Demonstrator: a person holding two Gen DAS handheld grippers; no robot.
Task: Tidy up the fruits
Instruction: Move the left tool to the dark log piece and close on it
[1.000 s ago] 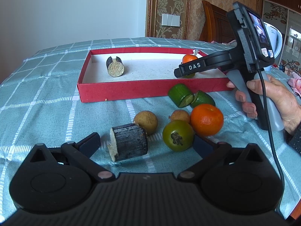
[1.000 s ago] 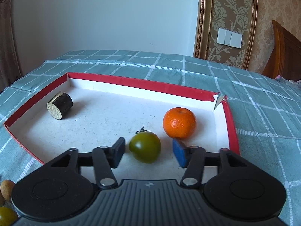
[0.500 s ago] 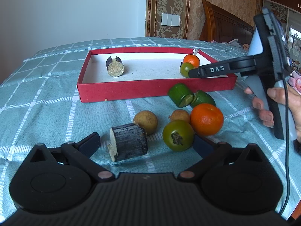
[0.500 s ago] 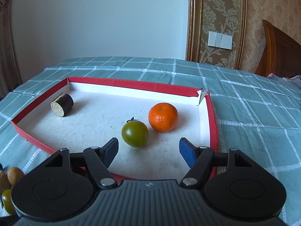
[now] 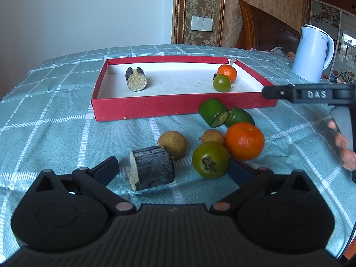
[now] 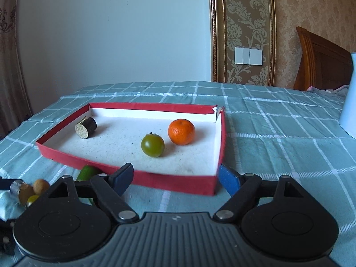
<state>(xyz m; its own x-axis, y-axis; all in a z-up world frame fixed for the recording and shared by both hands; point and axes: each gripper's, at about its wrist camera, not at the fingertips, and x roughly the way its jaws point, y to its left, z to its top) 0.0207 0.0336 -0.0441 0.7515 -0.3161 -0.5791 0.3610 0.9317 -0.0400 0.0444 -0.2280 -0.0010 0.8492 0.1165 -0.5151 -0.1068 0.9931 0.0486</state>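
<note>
The red tray (image 5: 178, 104) holds a dark cane piece (image 5: 136, 82), a green tomato (image 5: 221, 82) and an orange (image 5: 227, 73). In front of it on the cloth lie a second cane piece (image 5: 153, 166), green tomato (image 5: 210, 160), orange (image 5: 244, 141), two longans (image 5: 172, 141) and two cucumber pieces (image 5: 213, 112). My left gripper (image 5: 172, 170) stands open low over the cloth, with the cane piece and tomato between its fingers, unpressed. My right gripper (image 6: 175, 175) is drawn back before the tray's near wall (image 6: 178, 181), its jaws opening with nothing between them.
A white kettle (image 5: 311, 53) stands at the back right on the checked tablecloth (image 5: 55, 115). A hand (image 5: 342, 142) grips the right gripper's handle at the right edge. A wooden headboard (image 5: 262, 31) rises behind the table.
The right gripper has backed out of the tray toward the right, its jaws widening, leaving the green tomato beside the orange. The left gripper has stayed put.
</note>
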